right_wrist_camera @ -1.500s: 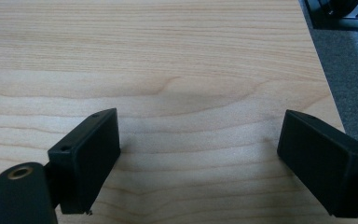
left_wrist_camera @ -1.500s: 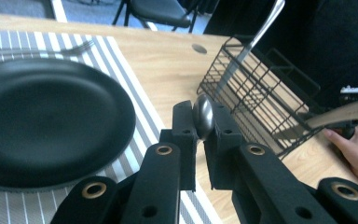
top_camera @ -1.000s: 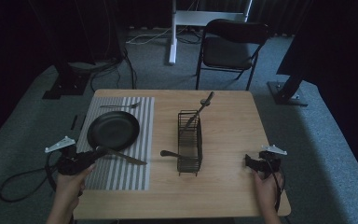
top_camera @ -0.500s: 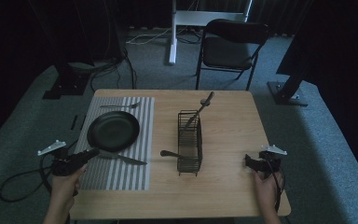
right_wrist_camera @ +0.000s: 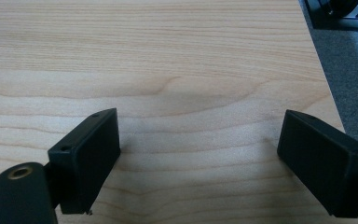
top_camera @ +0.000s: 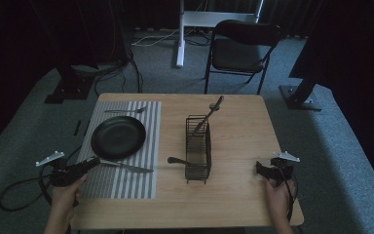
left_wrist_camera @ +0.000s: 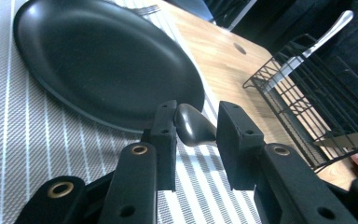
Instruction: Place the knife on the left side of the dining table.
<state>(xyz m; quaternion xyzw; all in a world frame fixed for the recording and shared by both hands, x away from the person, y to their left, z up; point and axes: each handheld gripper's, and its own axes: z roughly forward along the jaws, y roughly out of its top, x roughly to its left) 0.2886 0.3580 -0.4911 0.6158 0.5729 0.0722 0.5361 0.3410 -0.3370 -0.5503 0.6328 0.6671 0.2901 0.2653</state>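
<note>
A black plate [top_camera: 118,136] sits on a striped placemat [top_camera: 141,181], with a fork [top_camera: 124,110] beyond it. A knife [top_camera: 126,167] lies on the mat just in front of the plate. My left gripper [top_camera: 90,163] is at the knife's handle end. In the left gripper view the rounded dark handle [left_wrist_camera: 193,126] lies between the jaws of the left gripper [left_wrist_camera: 196,140], against one pad and apart from the other. These jaws have just been opening. My right gripper [top_camera: 260,169] rests open near the table's right front, and its own view of the right gripper [right_wrist_camera: 198,158] has bare wood between the jaws.
A black wire rack [top_camera: 198,146] stands mid-table with a utensil [top_camera: 209,114] leaning out of its top and a dark handle [top_camera: 175,160] sticking out at its left. The wooden table [top_camera: 233,195] has free room right of the rack. A folding chair [top_camera: 243,48] stands behind.
My left gripper has drawn back slightly to the left and sunk lower, while the knife stays lying on the mat. The right hand has kept still.
</note>
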